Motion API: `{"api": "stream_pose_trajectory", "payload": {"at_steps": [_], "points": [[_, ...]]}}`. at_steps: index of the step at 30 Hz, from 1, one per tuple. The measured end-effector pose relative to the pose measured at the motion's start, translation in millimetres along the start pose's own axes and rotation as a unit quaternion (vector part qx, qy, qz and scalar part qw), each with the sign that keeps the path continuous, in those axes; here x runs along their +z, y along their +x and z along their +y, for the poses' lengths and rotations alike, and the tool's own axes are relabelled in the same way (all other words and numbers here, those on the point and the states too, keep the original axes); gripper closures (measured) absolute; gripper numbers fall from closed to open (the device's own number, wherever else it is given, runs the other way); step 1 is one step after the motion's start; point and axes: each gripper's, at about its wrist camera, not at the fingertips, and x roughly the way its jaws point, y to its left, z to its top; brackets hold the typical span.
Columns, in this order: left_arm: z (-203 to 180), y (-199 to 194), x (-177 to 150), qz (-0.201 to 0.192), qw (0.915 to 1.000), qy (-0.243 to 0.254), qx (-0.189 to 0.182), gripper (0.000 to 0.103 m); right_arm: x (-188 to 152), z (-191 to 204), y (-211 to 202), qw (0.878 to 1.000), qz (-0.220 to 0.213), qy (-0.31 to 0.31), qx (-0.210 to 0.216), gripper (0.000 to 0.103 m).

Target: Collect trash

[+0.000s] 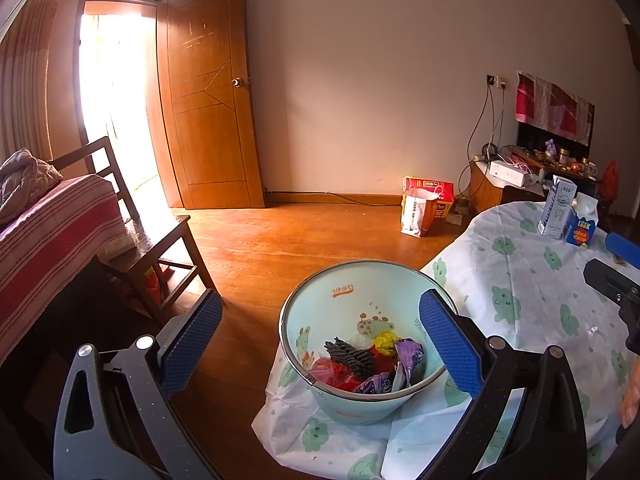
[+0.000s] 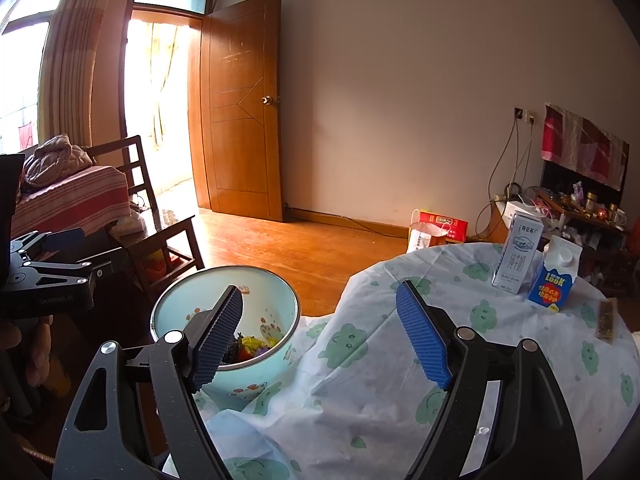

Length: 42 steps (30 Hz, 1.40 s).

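Note:
A pale green trash bin with cartoon prints stands beside the round table and holds several crumpled wrappers. It also shows in the right wrist view. My left gripper is open and empty, hovering over the bin. My right gripper is open and empty above the table edge. On the table stand a white milk carton and a blue carton. A small brown wrapper lies flat at the table's right.
The table has a white cloth with green prints that drapes toward the bin. A dark wooden chair and a striped bed are at left. Bags stand on the wooden floor by the wall. A cluttered stand is at far right.

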Motion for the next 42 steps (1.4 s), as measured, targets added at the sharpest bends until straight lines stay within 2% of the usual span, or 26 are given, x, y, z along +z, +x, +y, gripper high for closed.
{"api": "stream_pose_trajectory", "payload": {"at_steps": [42], "points": [[-5.6, 9.3, -5.0, 0.017, 0.9999, -0.001, 0.002, 0.006, -3.2, 12.2, -2.5, 1.0, -0.002, -0.014, -0.001, 0.021]]}}
